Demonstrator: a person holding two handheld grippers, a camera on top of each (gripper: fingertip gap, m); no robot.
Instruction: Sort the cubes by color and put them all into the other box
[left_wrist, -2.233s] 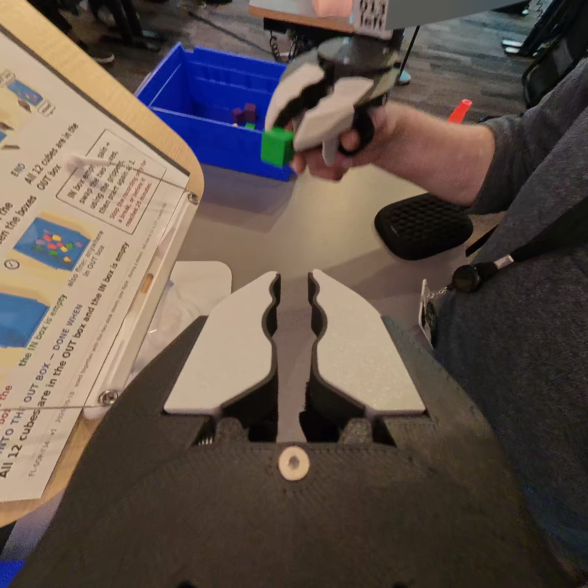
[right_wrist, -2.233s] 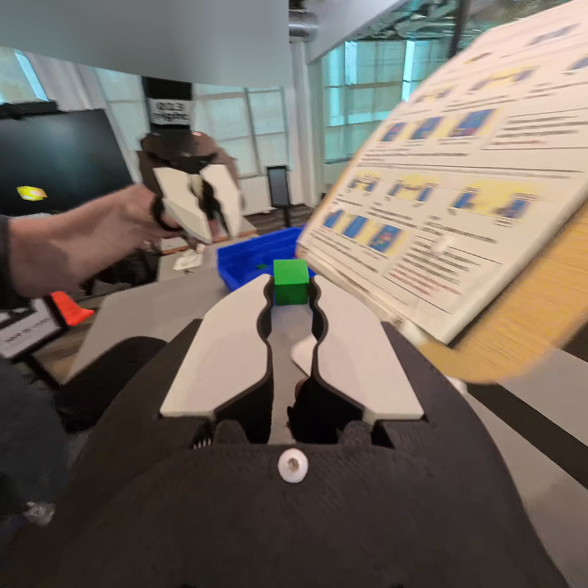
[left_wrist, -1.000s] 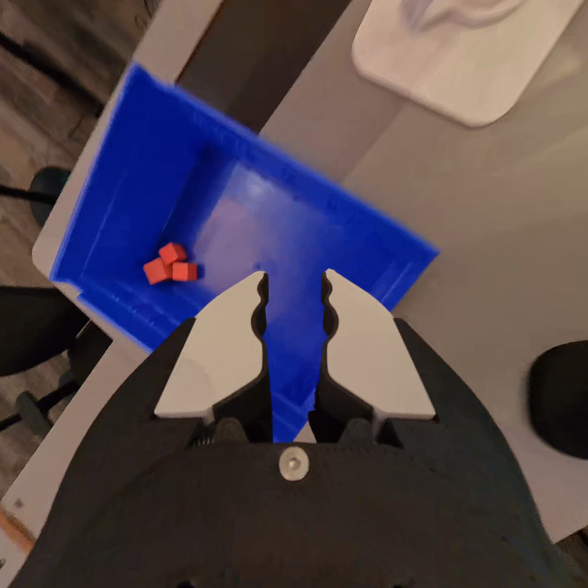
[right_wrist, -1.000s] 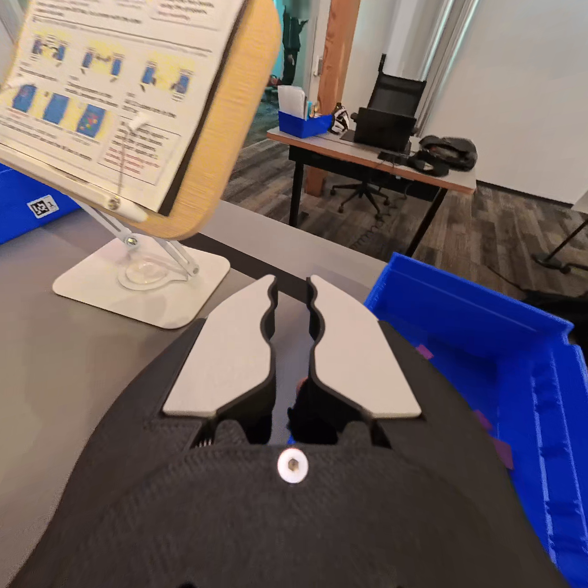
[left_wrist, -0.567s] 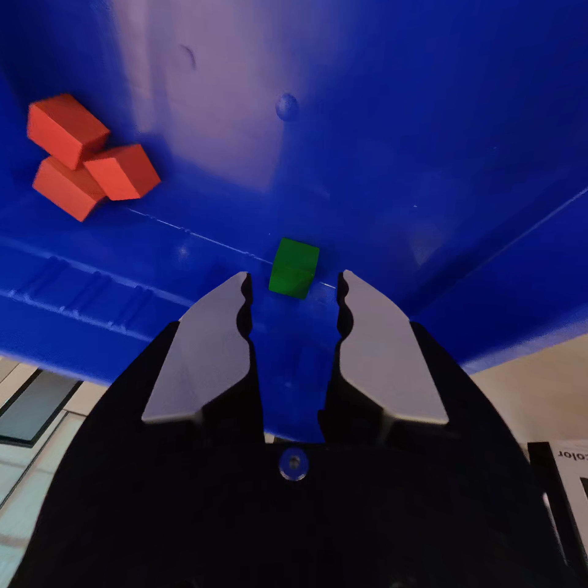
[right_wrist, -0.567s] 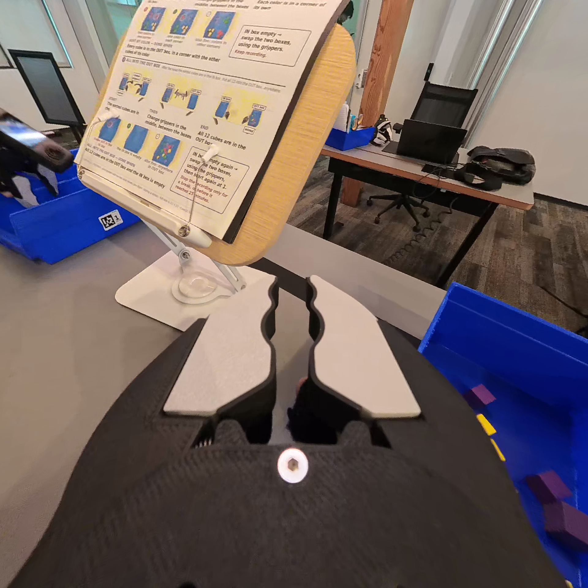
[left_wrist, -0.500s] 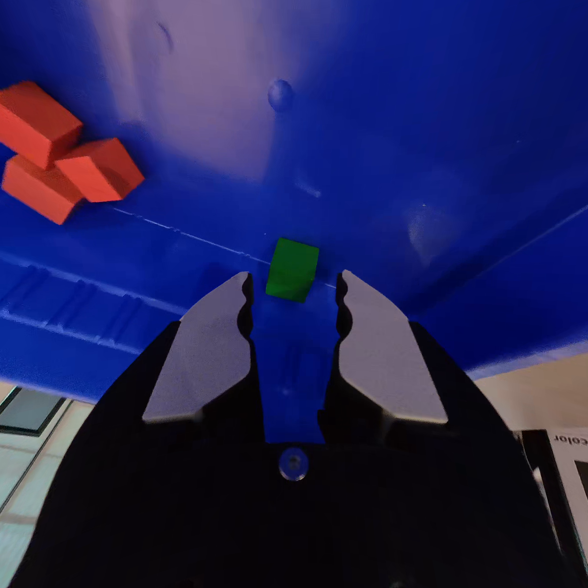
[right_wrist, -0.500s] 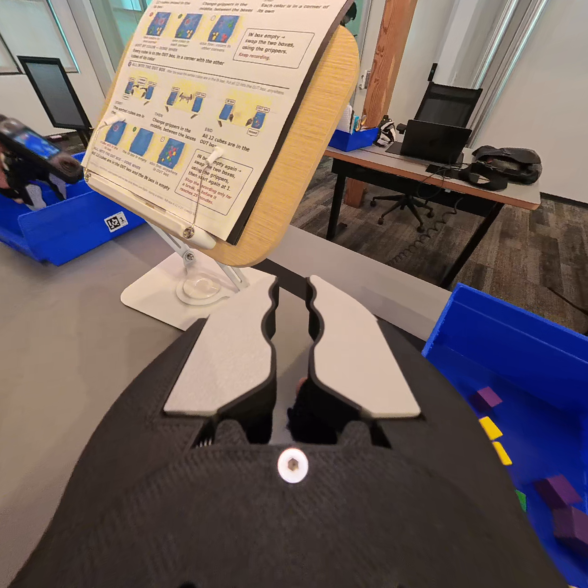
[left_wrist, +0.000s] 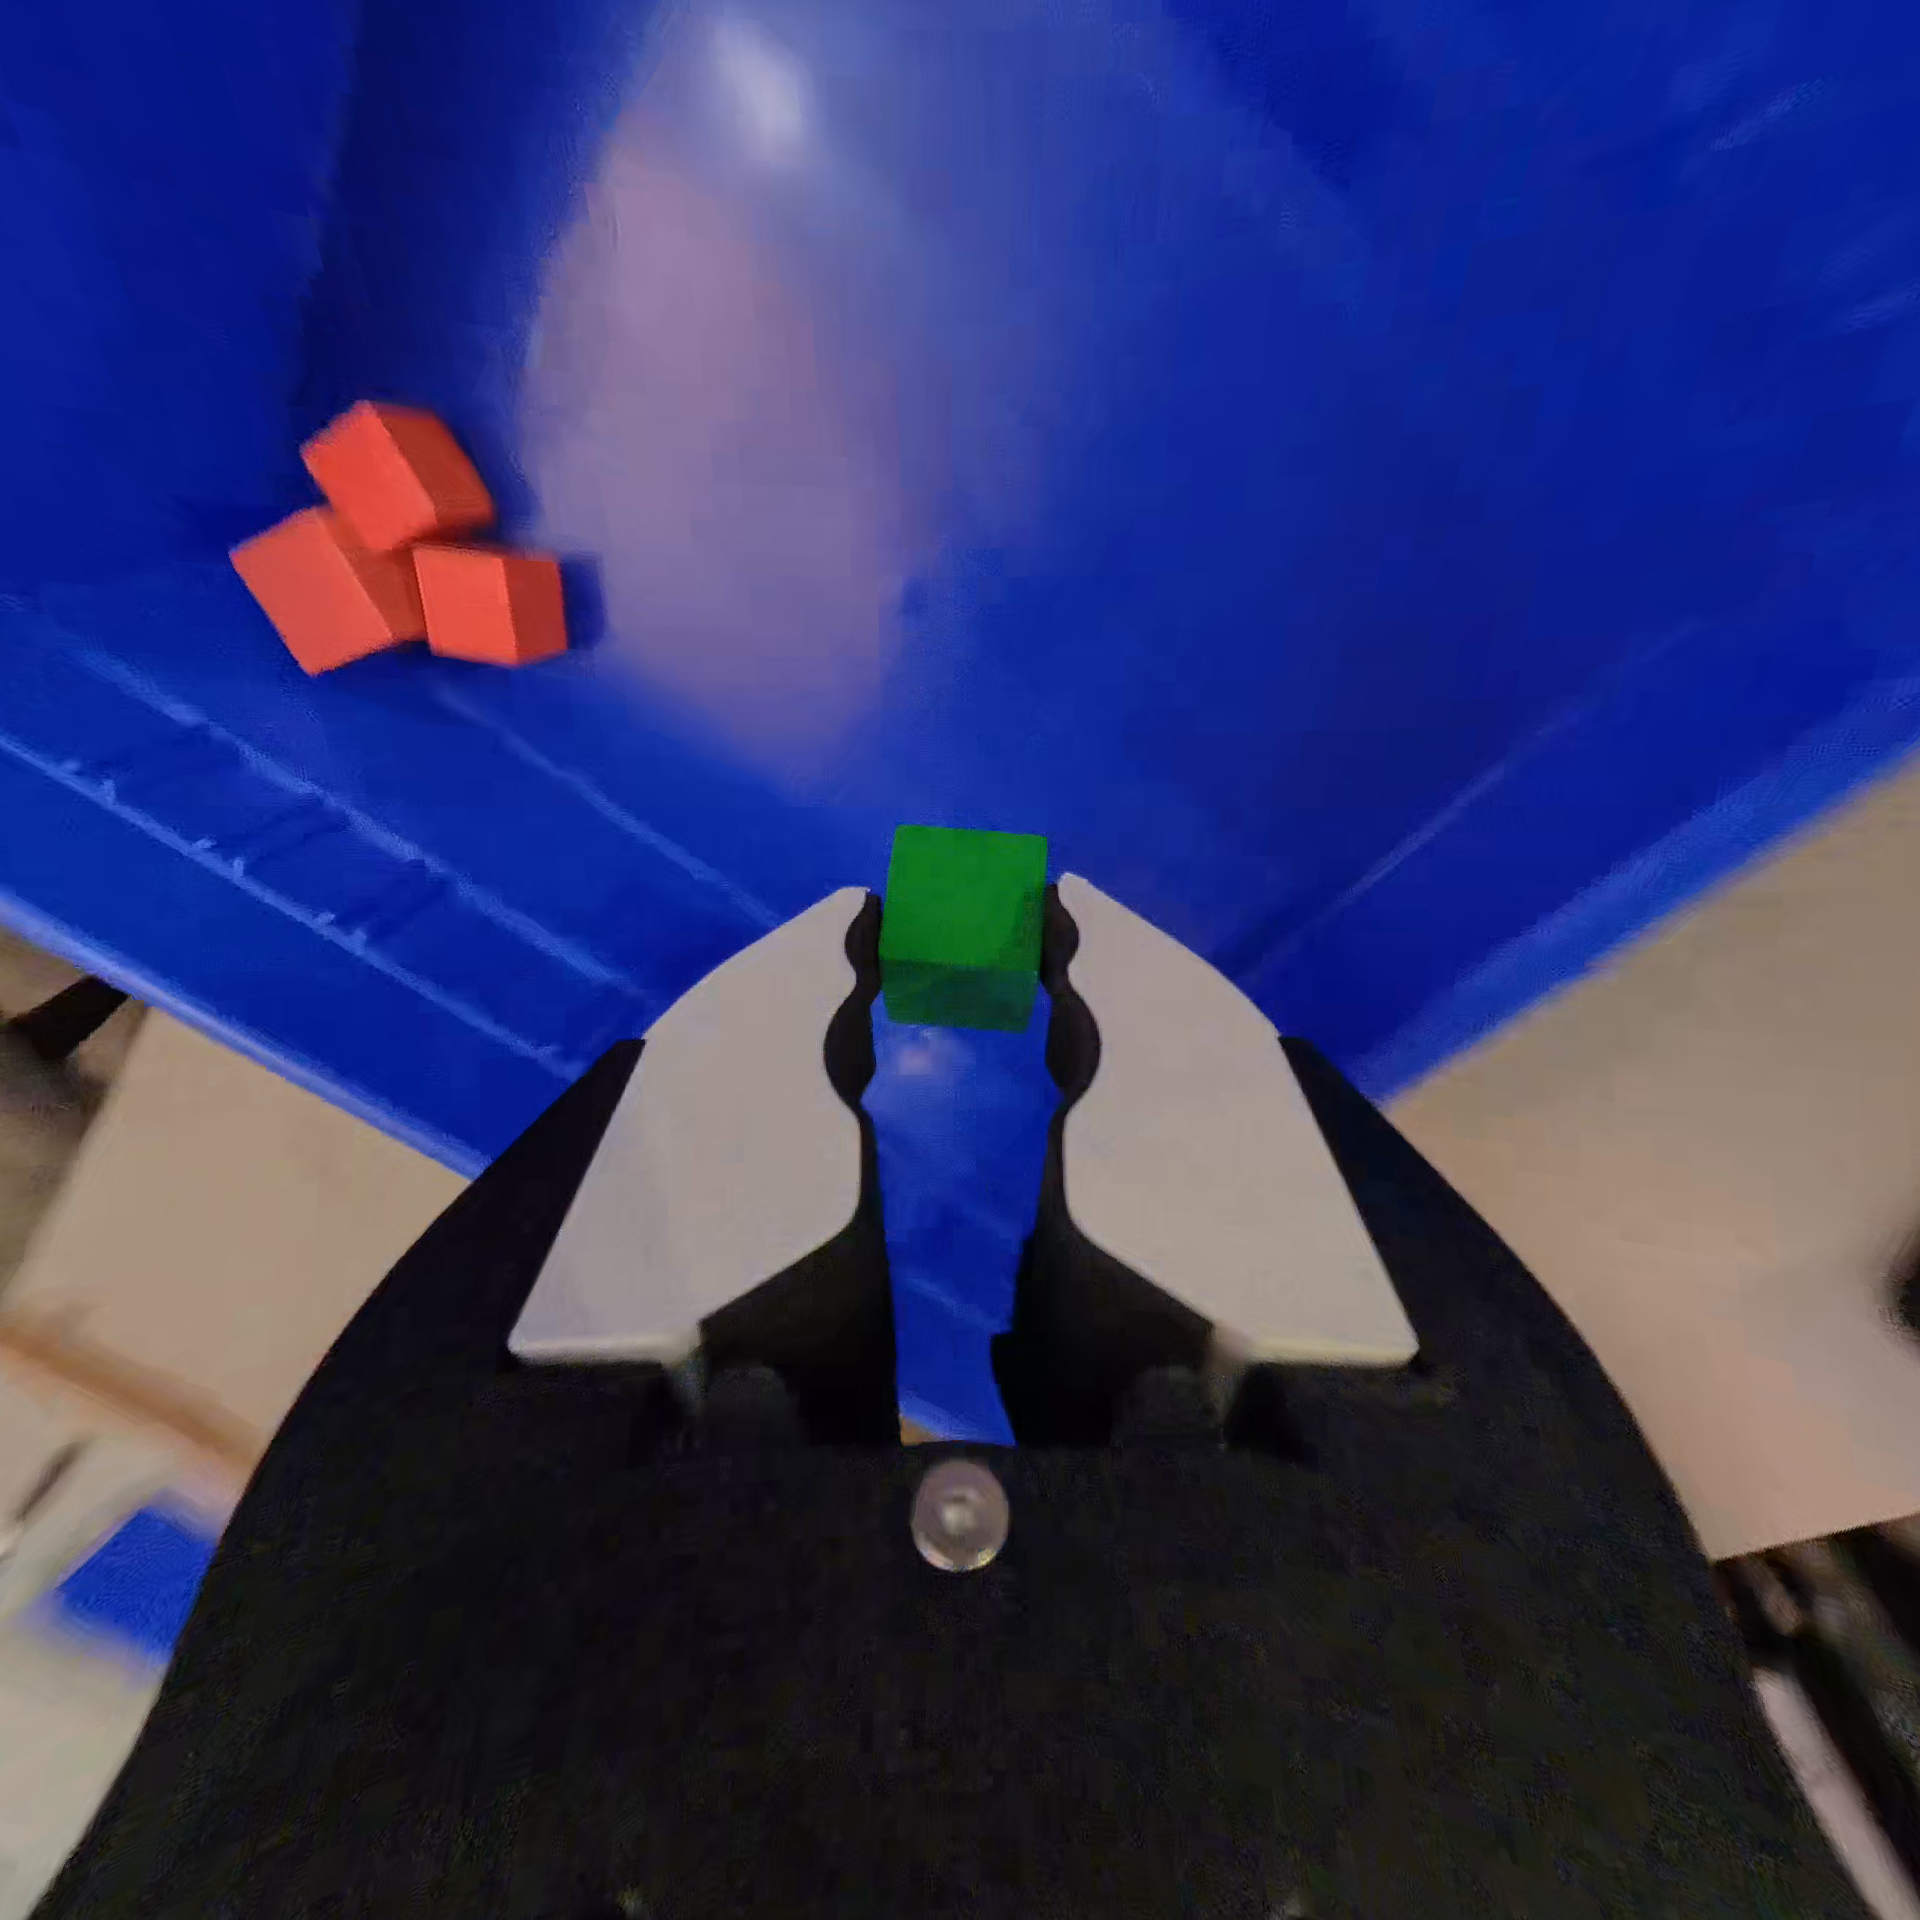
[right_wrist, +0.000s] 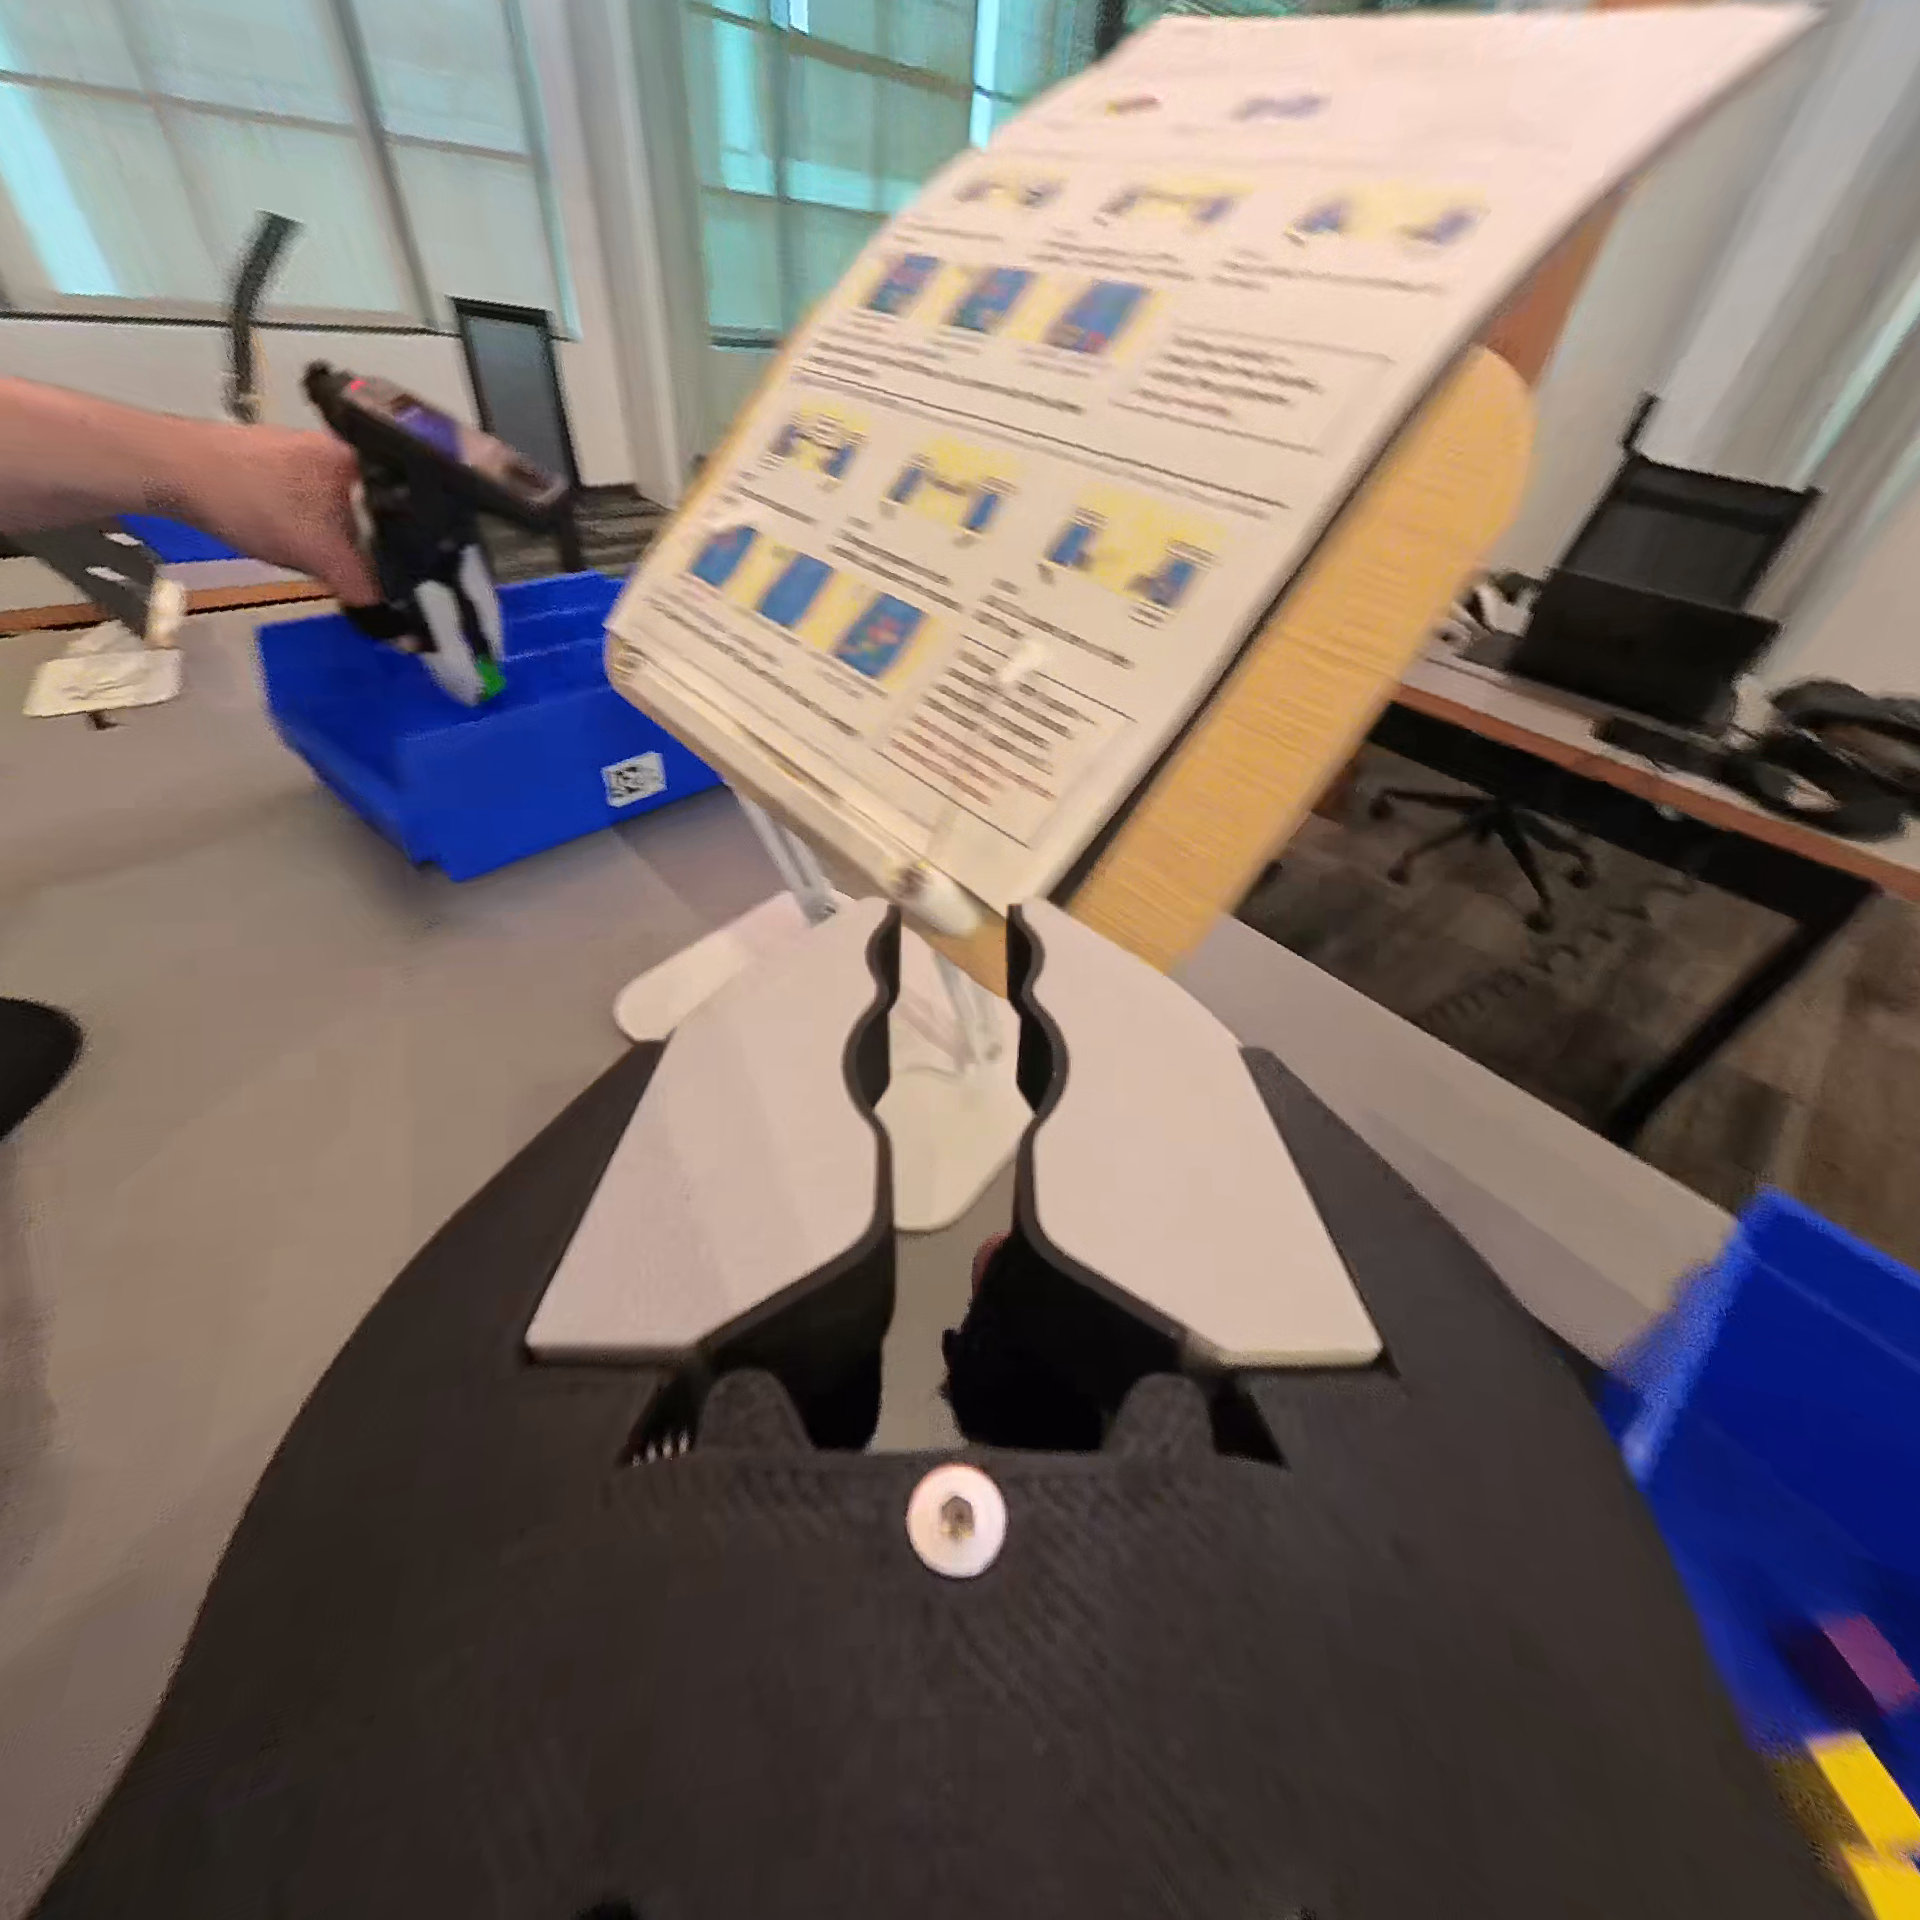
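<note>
While the left tool (left_wrist: 961, 914) squeezes a green cube (left_wrist: 961, 920) between its two tips over the blue box (left_wrist: 1351, 416), three red cubes (left_wrist: 395, 540) sit together at the far left inside. The right tool (right_wrist: 951, 935) is a little open and holds nothing, near the paper stand (right_wrist: 1091, 499) on the grey worktop (right_wrist: 312, 987)
</note>
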